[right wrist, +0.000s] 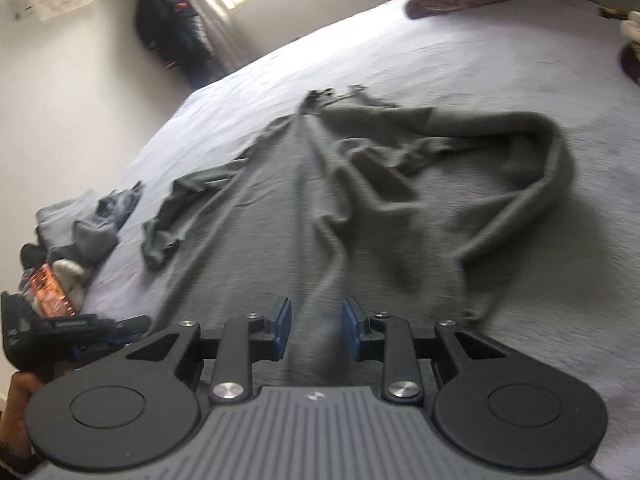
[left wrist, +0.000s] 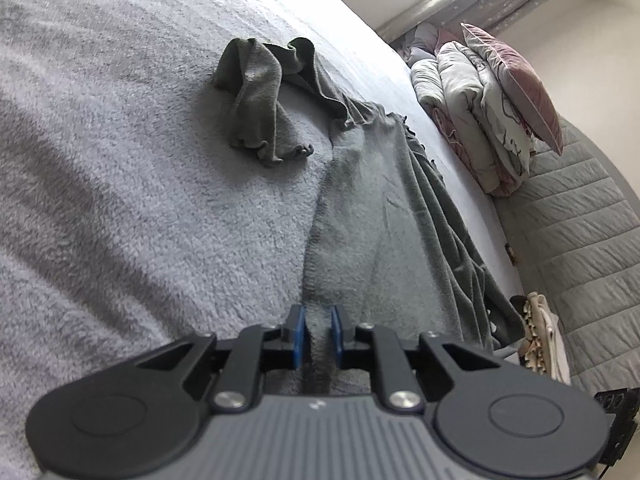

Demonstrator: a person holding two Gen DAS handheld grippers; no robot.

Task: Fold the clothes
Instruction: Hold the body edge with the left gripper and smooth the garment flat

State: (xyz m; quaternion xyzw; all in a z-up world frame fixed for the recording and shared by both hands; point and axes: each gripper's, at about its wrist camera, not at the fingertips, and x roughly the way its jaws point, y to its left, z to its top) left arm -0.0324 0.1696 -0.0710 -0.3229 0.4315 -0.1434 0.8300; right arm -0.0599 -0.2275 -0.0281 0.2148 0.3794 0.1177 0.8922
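Observation:
A dark grey long-sleeved garment (left wrist: 380, 208) lies spread on the pale grey bed blanket (left wrist: 120, 160), with one sleeve (left wrist: 260, 92) crumpled further up. My left gripper (left wrist: 319, 320) is shut on a fold at the garment's near edge, which is pinched between the blue pads. In the right wrist view the garment (right wrist: 280, 200) lies rumpled, and one sleeve (right wrist: 540, 168) loops to the right. My right gripper (right wrist: 315, 320) stands open low over it. A ridge of cloth runs between its pads, and neither pad presses on it. The left gripper (right wrist: 128, 326), in a hand, shows at the lower left.
Folded quilts and a pink pillow (left wrist: 480, 100) are stacked at the bed's far side, against a quilted grey surface (left wrist: 580, 220). A small heap of other clothes (right wrist: 88, 232) lies at the bed's left edge. A dark jacket (right wrist: 172, 28) hangs by the window.

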